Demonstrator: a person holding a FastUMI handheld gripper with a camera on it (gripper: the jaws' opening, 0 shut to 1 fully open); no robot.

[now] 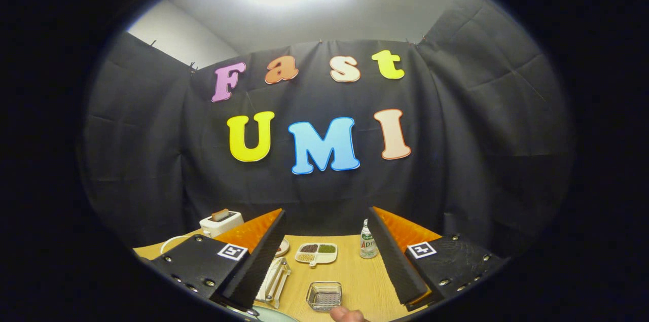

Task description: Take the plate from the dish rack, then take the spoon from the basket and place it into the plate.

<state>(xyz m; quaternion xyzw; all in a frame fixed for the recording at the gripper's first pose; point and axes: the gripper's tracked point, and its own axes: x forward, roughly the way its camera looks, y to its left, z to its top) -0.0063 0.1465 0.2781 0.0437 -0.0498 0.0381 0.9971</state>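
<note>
Basket point(324, 295) between parted fingers point(400, 261).

Jaws held wide apart above the desk point(355, 271). Between them, nearest: small wire basket point(324, 295), a fingertip point(347, 314) just before it. Beyond the basket, a divided dish point(317, 253) of grains. Dish rack point(274, 281) hard by the left jaw, plate point(271, 315) rim before it. Bottle point(368, 241) stands beside the right jaw. Toaster point(221, 222) far off, behind the left jaw.
</note>
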